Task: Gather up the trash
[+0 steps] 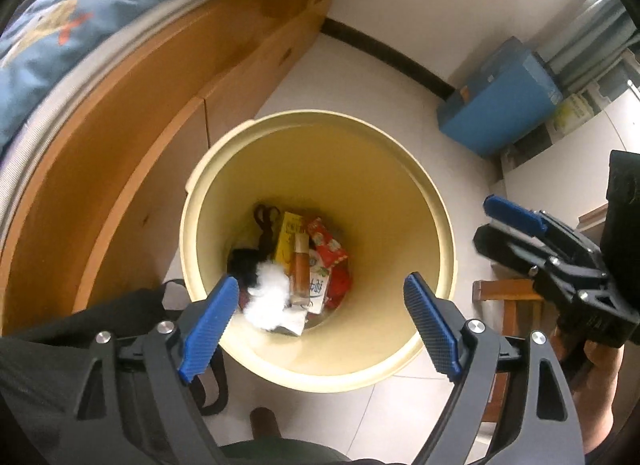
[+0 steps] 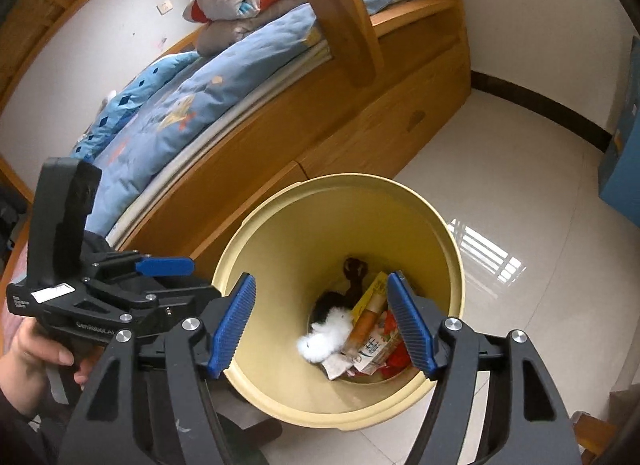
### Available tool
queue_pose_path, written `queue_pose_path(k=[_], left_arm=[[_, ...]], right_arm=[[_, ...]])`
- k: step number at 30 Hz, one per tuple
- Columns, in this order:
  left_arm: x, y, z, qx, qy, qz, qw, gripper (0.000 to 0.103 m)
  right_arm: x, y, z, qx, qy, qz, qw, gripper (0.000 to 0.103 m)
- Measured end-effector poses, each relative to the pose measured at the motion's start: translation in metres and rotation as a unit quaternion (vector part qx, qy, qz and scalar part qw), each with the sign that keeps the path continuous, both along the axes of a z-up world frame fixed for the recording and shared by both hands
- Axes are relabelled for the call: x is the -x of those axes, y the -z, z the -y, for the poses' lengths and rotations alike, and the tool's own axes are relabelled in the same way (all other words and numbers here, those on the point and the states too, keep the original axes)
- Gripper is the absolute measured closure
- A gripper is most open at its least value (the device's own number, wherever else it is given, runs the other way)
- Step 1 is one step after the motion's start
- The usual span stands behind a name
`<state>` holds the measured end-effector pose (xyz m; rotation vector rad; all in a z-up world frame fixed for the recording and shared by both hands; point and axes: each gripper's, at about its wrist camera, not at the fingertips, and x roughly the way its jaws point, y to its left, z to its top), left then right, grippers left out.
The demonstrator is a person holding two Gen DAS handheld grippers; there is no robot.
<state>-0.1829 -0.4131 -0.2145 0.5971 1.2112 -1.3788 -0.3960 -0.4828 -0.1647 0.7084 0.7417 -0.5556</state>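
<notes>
Both tools hang over the mouth of the yellow bin [image 1: 320,137], which stands on the tiled floor [image 2: 520,193] hard against the wooden bed frame [image 2: 360,137], low in both frames. The placing reads as a drop position: anything let go here falls straight in.

The left tool [image 1: 318,323] has its blue pads spread wide with nothing between them. The right tool [image 2: 322,323] is also parted, somewhat narrower, and pinches nothing. In the left wrist view the right tool shows again at the right edge, a hand [image 1: 600,377] under it.

The trash lies heaped at the bin's bottom: a white fluffy wad [image 1: 266,293], a yellow carton [image 1: 290,239], a small amber bottle [image 1: 300,269], red wrappers [image 1: 328,245], a white printed carton [image 1: 320,289] and dark strap-like stuff [image 1: 264,225].

The white wad is blurred, so whether it is falling or settled I cannot tell. The lower layers of the heap are covered, and the bin's near rim is cut off behind the pads. A blue box [image 1: 508,105] sits upper right, partly out of frame.
</notes>
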Motion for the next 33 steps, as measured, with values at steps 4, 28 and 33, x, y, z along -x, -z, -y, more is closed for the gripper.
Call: queue_pose_path(k=[4, 28, 33], left_arm=[[-0.002, -0.008, -0.006, 0.018, -0.008, -0.005, 0.9998, 0.019], [-0.090, -0.128, -0.129, 0.194, -0.197, 0.142, 0.9504, 0.016], [-0.128, -0.159, -0.188, 0.213, -0.294, 0.208, 0.9084, 0.012]], right_arm=[[-0.007, -0.005, -0.001, 0.007, -0.006, -0.002, 1.000, 0.036], [-0.124, -0.130, -0.067, 0.142, -0.128, 0.147, 0.970, 0.033], [-0.186, -0.151, -0.104, 0.158, -0.194, 0.184, 0.951, 0.026]])
